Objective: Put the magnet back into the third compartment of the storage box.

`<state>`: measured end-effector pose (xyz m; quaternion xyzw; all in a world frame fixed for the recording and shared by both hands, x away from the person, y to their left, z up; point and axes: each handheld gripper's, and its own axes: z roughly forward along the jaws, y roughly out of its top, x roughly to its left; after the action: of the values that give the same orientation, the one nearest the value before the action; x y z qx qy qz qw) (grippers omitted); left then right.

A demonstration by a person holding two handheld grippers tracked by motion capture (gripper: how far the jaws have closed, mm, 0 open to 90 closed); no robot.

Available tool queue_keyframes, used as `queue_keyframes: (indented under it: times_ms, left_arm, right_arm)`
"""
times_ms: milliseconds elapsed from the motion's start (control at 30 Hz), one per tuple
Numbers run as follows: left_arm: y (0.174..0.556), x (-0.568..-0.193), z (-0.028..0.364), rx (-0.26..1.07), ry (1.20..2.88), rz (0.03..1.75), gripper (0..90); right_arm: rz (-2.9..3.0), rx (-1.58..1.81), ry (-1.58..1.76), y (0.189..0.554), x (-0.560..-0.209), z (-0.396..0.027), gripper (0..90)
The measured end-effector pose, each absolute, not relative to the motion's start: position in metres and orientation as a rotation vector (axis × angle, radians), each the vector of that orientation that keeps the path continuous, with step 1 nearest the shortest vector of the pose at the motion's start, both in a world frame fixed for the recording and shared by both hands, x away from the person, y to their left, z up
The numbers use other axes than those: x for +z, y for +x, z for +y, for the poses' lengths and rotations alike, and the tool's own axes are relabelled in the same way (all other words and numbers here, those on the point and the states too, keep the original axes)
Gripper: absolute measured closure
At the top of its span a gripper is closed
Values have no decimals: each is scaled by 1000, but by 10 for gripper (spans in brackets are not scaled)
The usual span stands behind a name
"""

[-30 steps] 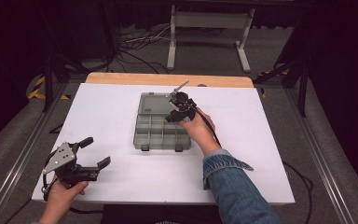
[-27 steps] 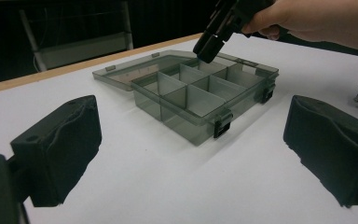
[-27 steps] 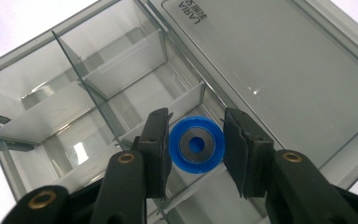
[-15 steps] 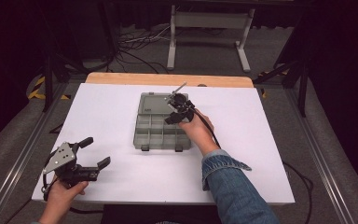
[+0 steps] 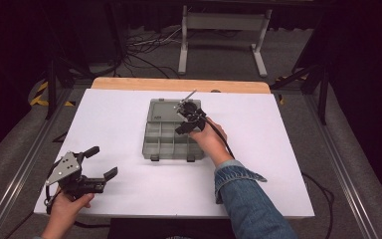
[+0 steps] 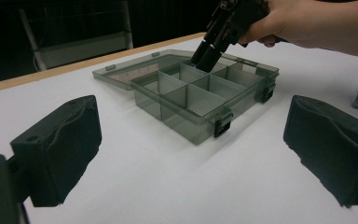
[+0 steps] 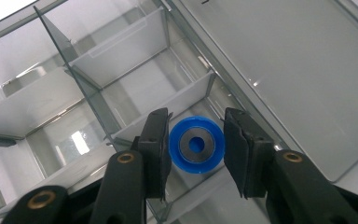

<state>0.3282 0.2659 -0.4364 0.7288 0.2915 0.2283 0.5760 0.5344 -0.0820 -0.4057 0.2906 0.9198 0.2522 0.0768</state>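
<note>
Right gripper reached into open grey compartment box mid-table, jaws either side of blue ring in compartment nearest hinged lid. Pads looked to touch ring; firm clamp hard to confirm. Left gripper rested near table's front-left corner, jaws spread wide, holding nothing.

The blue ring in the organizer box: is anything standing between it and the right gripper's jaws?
Nothing visible does. In the right gripper view the blue ring lies in a compartment of the organizer box, directly between the right gripper's two jaws, with a thin gap on each side. The lid is open and no divider crosses between them.
</note>
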Motion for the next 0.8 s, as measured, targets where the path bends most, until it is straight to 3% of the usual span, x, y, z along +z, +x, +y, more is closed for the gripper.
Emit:
queue_keyframes:
  times_ms: [500,800]
  left_arm:
    - [328,-436,266,535,1708,683,49]
    - [328,-436,266,533,1710,681,49]
  right_arm:
    - [2761,747,868,535,-408,-81,604]
    - [2730,759,863,530,-400,-83,465]
